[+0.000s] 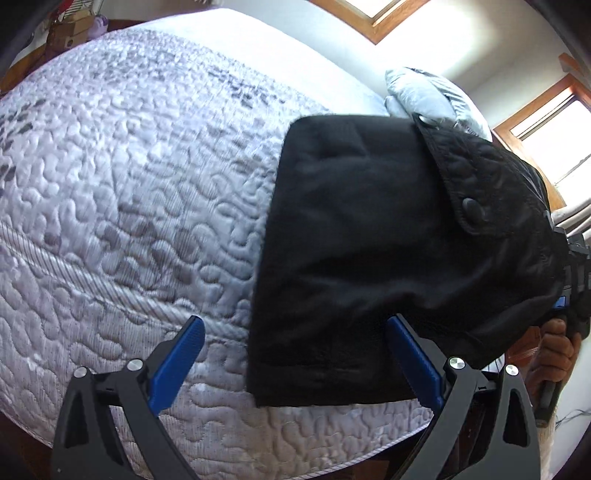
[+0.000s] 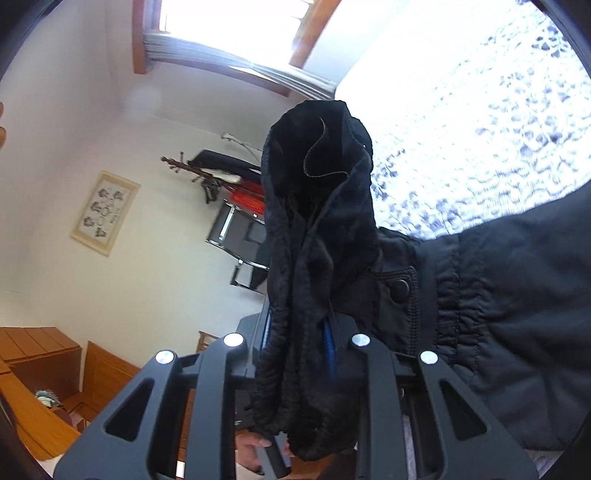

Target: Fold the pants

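The black pants (image 1: 369, 240) lie folded on the quilted bed (image 1: 129, 184), their right side lifted off the bed, with a buttoned pocket flap (image 1: 469, 206) on top. My left gripper (image 1: 295, 332) is open, its blue fingers (image 1: 177, 365) on either side of the pants' near left edge. My right gripper (image 2: 299, 343) is shut on a bunched fold of the pants (image 2: 314, 240), which hangs over its fingers and hides them. The right gripper also shows at the right edge of the left wrist view (image 1: 576, 280).
A grey pillow (image 1: 424, 96) lies beyond the pants on the bed. The bed's near edge (image 1: 258, 461) runs below my left gripper. Windows (image 2: 229, 33), a coat rack (image 2: 214, 173), a chair (image 2: 240, 236) and wooden furniture (image 2: 44, 369) show in the right wrist view.
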Action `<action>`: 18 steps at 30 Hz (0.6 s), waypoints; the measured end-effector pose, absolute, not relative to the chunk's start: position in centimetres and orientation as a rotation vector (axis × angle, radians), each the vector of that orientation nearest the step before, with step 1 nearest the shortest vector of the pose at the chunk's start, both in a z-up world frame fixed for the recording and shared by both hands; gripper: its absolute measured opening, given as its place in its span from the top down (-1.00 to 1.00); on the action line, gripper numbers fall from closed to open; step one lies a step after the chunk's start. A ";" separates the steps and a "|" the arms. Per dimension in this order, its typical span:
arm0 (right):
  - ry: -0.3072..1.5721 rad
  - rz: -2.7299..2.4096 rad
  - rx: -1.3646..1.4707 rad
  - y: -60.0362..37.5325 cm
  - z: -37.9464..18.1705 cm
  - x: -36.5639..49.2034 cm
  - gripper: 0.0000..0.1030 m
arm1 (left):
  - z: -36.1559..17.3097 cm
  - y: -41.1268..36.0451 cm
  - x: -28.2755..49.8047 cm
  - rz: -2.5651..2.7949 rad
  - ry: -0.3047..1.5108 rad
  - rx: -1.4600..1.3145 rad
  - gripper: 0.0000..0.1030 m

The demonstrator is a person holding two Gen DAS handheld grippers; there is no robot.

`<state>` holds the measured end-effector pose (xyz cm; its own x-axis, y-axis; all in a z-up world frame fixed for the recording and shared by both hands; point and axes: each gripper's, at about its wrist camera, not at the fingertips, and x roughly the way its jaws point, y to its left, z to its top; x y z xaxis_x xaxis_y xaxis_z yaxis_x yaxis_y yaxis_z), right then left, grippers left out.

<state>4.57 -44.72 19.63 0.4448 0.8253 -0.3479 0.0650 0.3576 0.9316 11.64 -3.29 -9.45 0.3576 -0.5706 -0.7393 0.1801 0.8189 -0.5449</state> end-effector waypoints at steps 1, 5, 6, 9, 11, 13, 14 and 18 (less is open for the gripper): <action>0.996 0.610 1.102 -44.8 20.5 5.2 0.58 | -9.1 -3.4 11.5 -0.507 1.100 -0.406 -0.92; 0.987 0.583 1.076 -46.8 21.9 5.2 0.58 | -8.0 -4.5 11.2 -0.537 1.094 -0.379 -0.92; 0.989 0.575 1.071 -47.1 22.1 5.1 0.58 | -7.7 -4.8 11.1 -0.549 1.091 -0.368 -0.92; 0.995 0.534 1.045 -49.1 22.4 4.3 0.58 | -7.2 -6.0 10.7 -0.581 1.089 -0.342 -0.92; 1.001 0.502 1.049 -50.6 21.8 3.2 0.58 | -6.6 -7.5 10.6 -0.601 1.088 -0.320 -0.92; 1.010 0.472 1.055 -51.8 21.3 2.5 0.58 | -6.3 -9.0 10.3 -0.618 1.093 -0.301 -0.92; 1.013 0.457 1.058 -52.3 21.1 2.1 0.58 | -6.2 -9.5 10.4 -0.624 1.096 -0.294 -0.92; 1.020 0.412 1.094 -54.0 19.0 1.1 0.58 | -6.0 -11.1 10.1 -0.647 1.099 -0.268 -0.92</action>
